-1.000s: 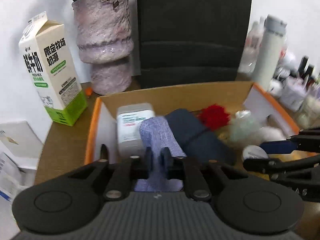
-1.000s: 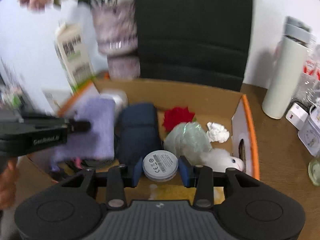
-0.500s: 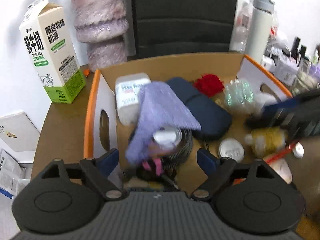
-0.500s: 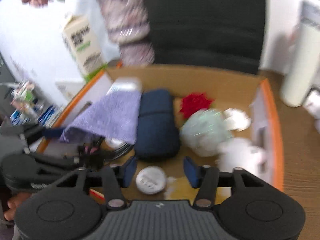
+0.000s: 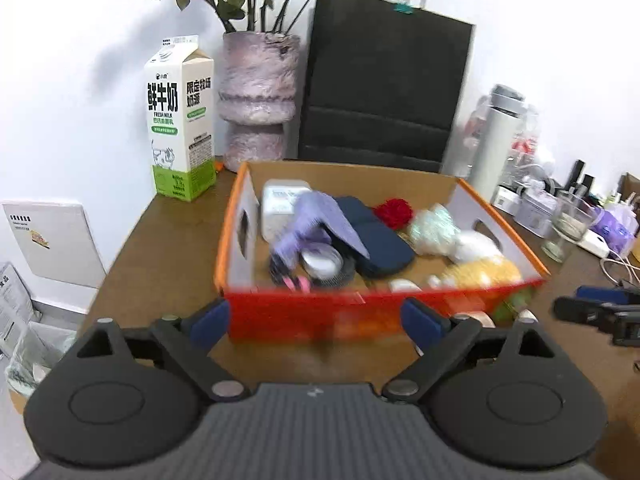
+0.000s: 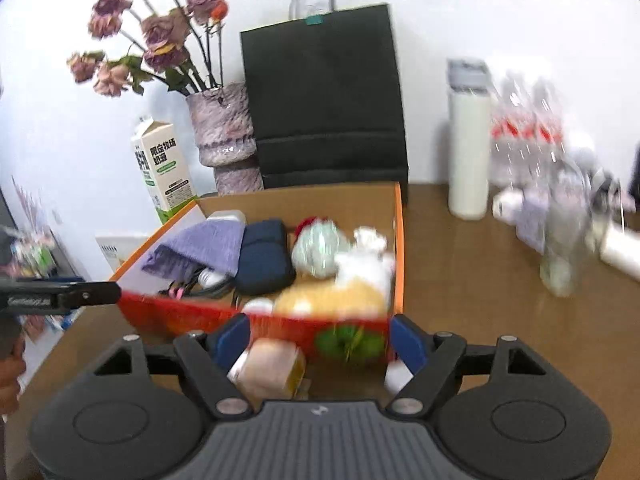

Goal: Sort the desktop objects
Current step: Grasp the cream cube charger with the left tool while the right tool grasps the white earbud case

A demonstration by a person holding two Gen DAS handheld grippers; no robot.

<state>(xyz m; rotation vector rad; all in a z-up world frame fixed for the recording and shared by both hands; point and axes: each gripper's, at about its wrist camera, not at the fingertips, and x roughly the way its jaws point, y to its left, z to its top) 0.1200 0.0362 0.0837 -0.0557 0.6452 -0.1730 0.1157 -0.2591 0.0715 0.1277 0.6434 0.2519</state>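
An orange cardboard box (image 5: 240, 220) (image 6: 400, 240) stands on the brown table. In it lie a purple cloth (image 5: 316, 216) (image 6: 204, 244), a navy pouch (image 5: 376, 236) (image 6: 264, 256), a red pompom (image 5: 394, 212), a white round disc (image 5: 402, 286), a yellow plush (image 5: 480, 272) (image 6: 332, 300) and other small items. My left gripper (image 5: 316, 322) is open and empty, in front of the box. My right gripper (image 6: 320, 338) is open and empty, also in front of the box, with a small packet (image 6: 268, 368) on the table between its fingers.
A milk carton (image 5: 180, 120), a pink vase with dried roses (image 5: 256, 96) and a black paper bag (image 5: 384, 84) stand behind the box. A white flask (image 6: 468, 140), water bottles, a glass (image 5: 566, 224) and clutter fill the right side.
The left gripper let go of the purple cloth in the box and the right let go of the white disc. Both opened and pulled back out in front of the box.
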